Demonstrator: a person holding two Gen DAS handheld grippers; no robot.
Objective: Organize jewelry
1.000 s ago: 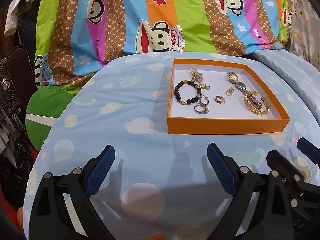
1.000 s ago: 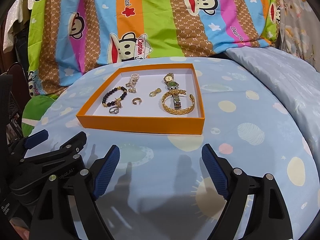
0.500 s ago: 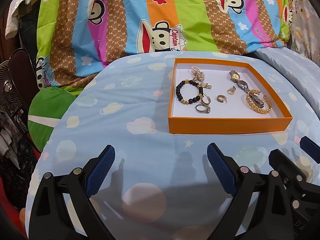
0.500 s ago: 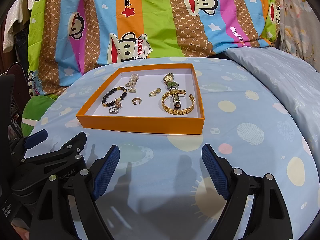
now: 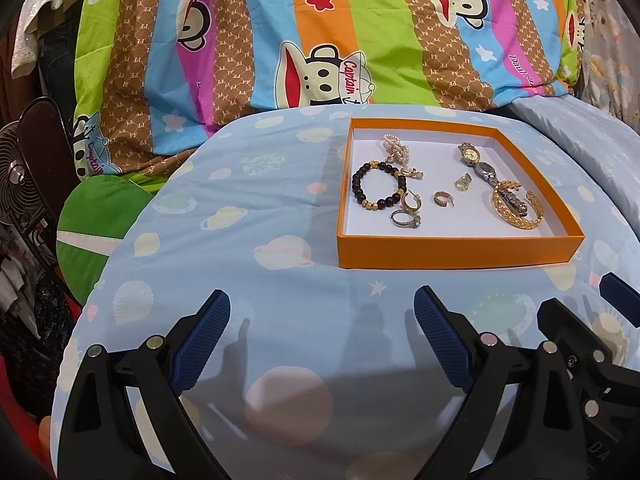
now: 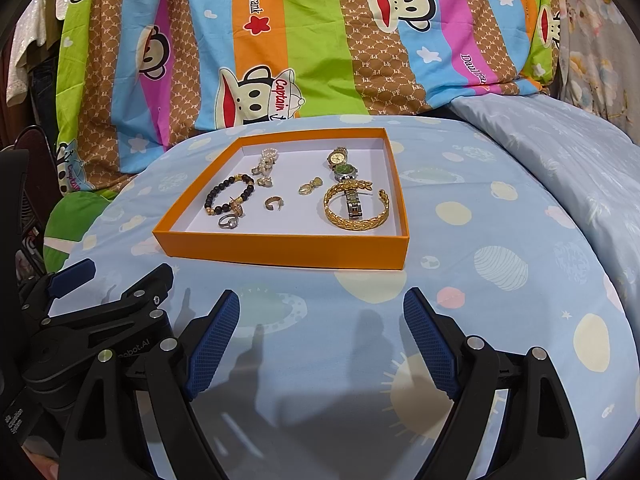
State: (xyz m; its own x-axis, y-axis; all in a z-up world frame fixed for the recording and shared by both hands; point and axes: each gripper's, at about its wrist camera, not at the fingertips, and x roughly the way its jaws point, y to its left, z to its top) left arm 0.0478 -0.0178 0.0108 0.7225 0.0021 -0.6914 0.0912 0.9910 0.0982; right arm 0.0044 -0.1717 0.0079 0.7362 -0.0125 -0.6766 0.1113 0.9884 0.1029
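all our jewelry (image 5: 444, 192) lies in the orange box (image 5: 460, 250), upper right of the left view. our left gripper (image 5: 322, 336) and right gripper (image 6: 322, 332) are spread wide, holding nothing. sorted already or waiting, we cannot tell.

An orange tray (image 6: 280, 250) with a white floor lay flat. Inside it, at its left, a black beaded bracelet (image 6: 229, 197) lay by a silver ring (image 6: 228, 221); at its right, a gold bangle (image 6: 356, 210) overlapped a watch (image 6: 347, 178).
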